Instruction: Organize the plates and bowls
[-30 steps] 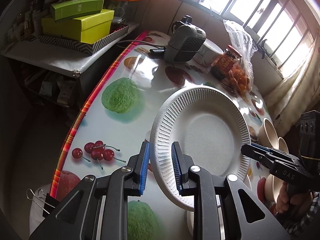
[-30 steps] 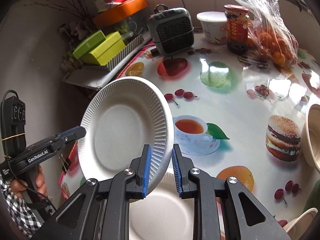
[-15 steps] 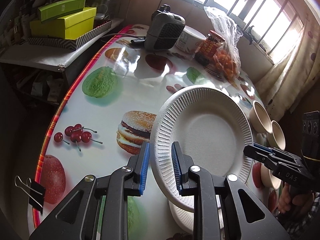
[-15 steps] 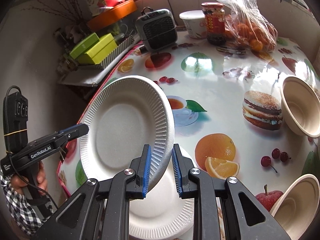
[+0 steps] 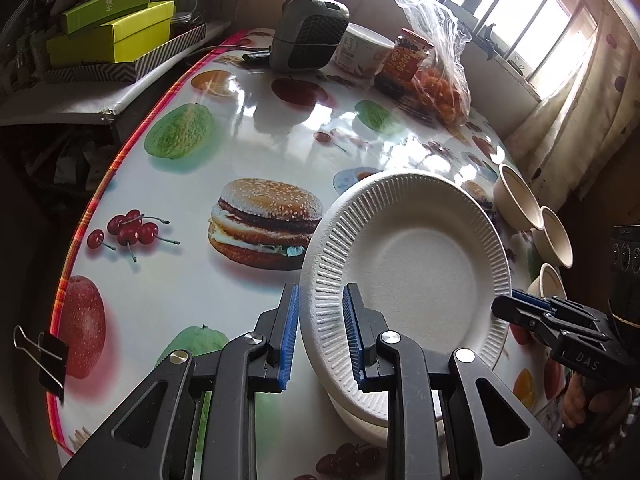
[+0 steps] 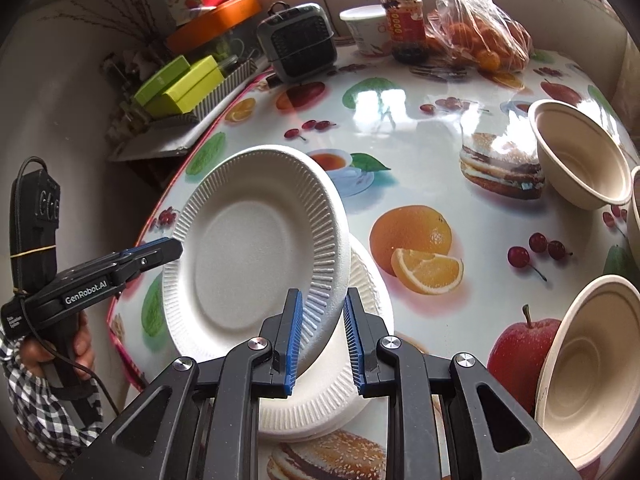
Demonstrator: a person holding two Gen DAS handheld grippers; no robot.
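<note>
1. A glossy table (image 5: 248, 152) printed with burgers, cherries, apples and oranges is carrying everything; its striped red edge is curving away to the left of the left tool (image 5: 320, 334).
2. Far ahead of both tools, a small dark heater (image 5: 308, 34), a white tub (image 5: 362, 50), a red-labelled jar (image 5: 408, 60) and a clear bag of oranges (image 5: 440, 80) are standing at the table's far side under bright windows (image 5: 520, 12).
3. Ahead and to the left, off the table, green boxes (image 5: 112, 34) are sitting on a shelf.
4. The left tool is gripping the near-left rim of a white paper plate (image 5: 416, 268), its blue pads narrowly apart on the ribbed edge.
5. The right tool (image 6: 322, 338) is pinching the opposite rim of the same plate (image 6: 256, 248), its jaws almost closed on the edge.
6. The plate is hanging tilted between the two tools, just above a second plate (image 6: 352, 372) lying flat on the table beneath them.
7. The left view is showing a black binder clip (image 5: 52, 354) on the table edge, a curtain (image 5: 580, 92) and three bowls (image 5: 520, 200) lined up right of the plate.
8. The right view is showing the bowls (image 6: 580, 160) larger, an orange lid (image 6: 216, 20) on the shelf, and a hand (image 6: 76, 344) in a checked sleeve (image 6: 44, 412) holding the left tool.
</note>
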